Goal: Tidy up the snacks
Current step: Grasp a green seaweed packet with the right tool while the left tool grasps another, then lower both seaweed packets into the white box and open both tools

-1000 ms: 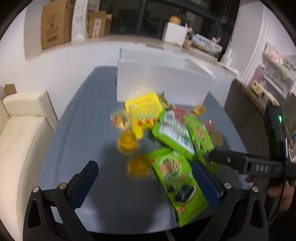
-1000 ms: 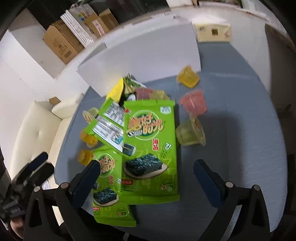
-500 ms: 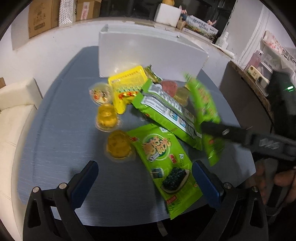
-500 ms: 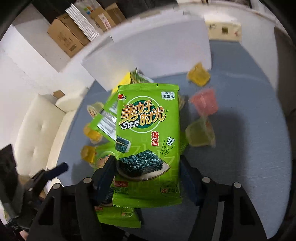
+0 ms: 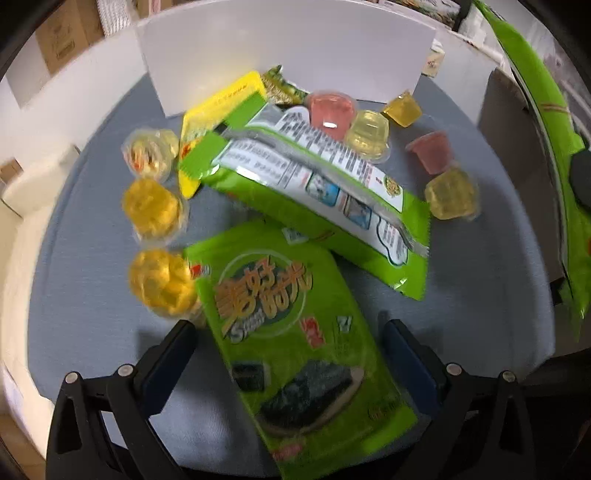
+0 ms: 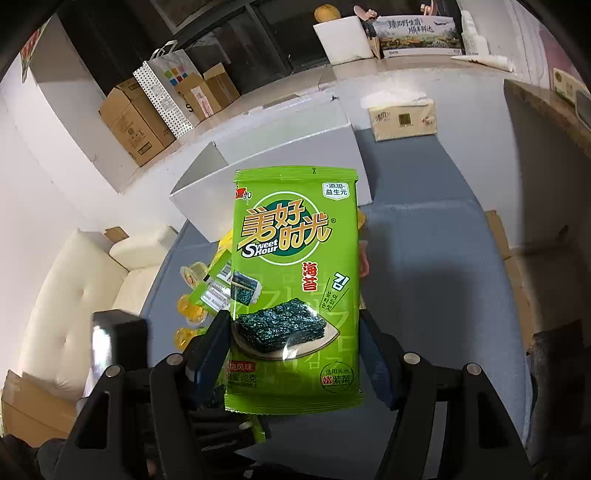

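A flat green foil seaweed packet [image 6: 295,291] is clamped upright in the right gripper [image 6: 295,354], lifted above the grey table [image 6: 424,277]. The left gripper [image 5: 291,365] is spread wide around a second packet [image 5: 295,339]. Most is judged undone: jelly cups [image 5: 153,206] lie loose, the white box [image 6: 273,166] seemingly unfilled.

I'm looking at what's prob. a home living room used partly for storage. Cream sofa [image 6: 74,314] sits just beside the round grey table [image 6: 424,258], w/ a tissue box [image 6: 404,120] on its far side. Behind, a white ledge carries cardboard boxes [image 6: 133,125], a dotted paper bag [image 6: 166,88] and a calendar-like card [image 6: 417,31]; dark window behind, though the fisheye edges blur details.
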`<control>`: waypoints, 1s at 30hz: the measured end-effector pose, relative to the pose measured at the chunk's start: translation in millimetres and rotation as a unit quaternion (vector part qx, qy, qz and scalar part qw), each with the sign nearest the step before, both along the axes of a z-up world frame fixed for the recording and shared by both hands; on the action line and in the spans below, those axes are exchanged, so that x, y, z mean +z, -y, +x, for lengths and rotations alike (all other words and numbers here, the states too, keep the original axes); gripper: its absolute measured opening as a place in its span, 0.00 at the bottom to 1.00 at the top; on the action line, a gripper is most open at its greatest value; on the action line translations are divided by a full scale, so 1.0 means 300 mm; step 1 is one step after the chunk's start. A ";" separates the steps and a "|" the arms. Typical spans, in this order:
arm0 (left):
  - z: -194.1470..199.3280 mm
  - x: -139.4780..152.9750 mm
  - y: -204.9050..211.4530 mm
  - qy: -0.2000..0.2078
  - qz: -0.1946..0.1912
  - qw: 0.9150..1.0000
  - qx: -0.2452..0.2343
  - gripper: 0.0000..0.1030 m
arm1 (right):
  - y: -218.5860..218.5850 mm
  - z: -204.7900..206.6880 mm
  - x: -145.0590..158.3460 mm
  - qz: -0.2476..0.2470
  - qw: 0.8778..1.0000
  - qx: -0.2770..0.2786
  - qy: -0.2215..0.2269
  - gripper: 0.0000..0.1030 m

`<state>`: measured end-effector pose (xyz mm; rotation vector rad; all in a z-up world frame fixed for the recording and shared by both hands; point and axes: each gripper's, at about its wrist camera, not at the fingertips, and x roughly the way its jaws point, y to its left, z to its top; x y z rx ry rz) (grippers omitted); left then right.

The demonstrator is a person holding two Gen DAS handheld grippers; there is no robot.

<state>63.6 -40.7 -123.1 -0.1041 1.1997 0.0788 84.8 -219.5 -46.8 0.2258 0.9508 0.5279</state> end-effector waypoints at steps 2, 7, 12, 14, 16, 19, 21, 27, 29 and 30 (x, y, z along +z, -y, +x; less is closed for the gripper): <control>0.001 0.003 0.010 0.006 0.004 1.000 -0.008 0.89 | -0.007 0.012 -0.008 0.001 1.000 0.000 -0.005 0.69; -0.017 0.020 -0.013 0.021 -0.014 1.000 -0.016 0.75 | 0.010 0.014 -0.009 0.007 1.000 -0.002 -0.009 0.69; -0.078 0.104 -0.083 0.056 -0.047 0.997 -0.025 0.74 | 0.014 0.008 0.009 0.016 1.000 0.001 -0.004 0.69; -0.108 0.143 -0.120 0.073 -0.044 0.996 -0.022 0.74 | 0.010 0.006 0.013 0.019 1.000 0.005 -0.001 0.69; -0.136 0.177 -0.149 0.090 -0.044 0.995 -0.012 0.74 | -0.003 0.007 0.016 0.023 1.000 0.013 -0.001 0.69; -0.143 0.242 -0.199 0.116 -0.044 0.992 0.004 0.74 | -0.035 0.011 0.023 0.021 0.999 0.024 0.001 0.69; -0.117 0.296 -0.232 0.139 -0.040 0.990 0.006 0.74 | -0.063 0.021 0.043 0.018 0.999 0.034 0.010 0.69; 0.083 0.468 -0.295 0.215 -0.034 0.976 -0.018 0.74 | -0.142 0.171 0.162 -0.009 0.997 0.043 0.060 0.69; 0.194 0.536 -0.313 0.237 -0.034 0.971 -0.026 0.74 | -0.159 0.245 0.209 -0.010 0.997 0.040 0.068 0.69; 0.237 0.558 -0.320 0.244 -0.029 0.969 -0.028 0.75 | -0.175 0.306 0.243 -0.014 0.997 0.035 0.074 0.69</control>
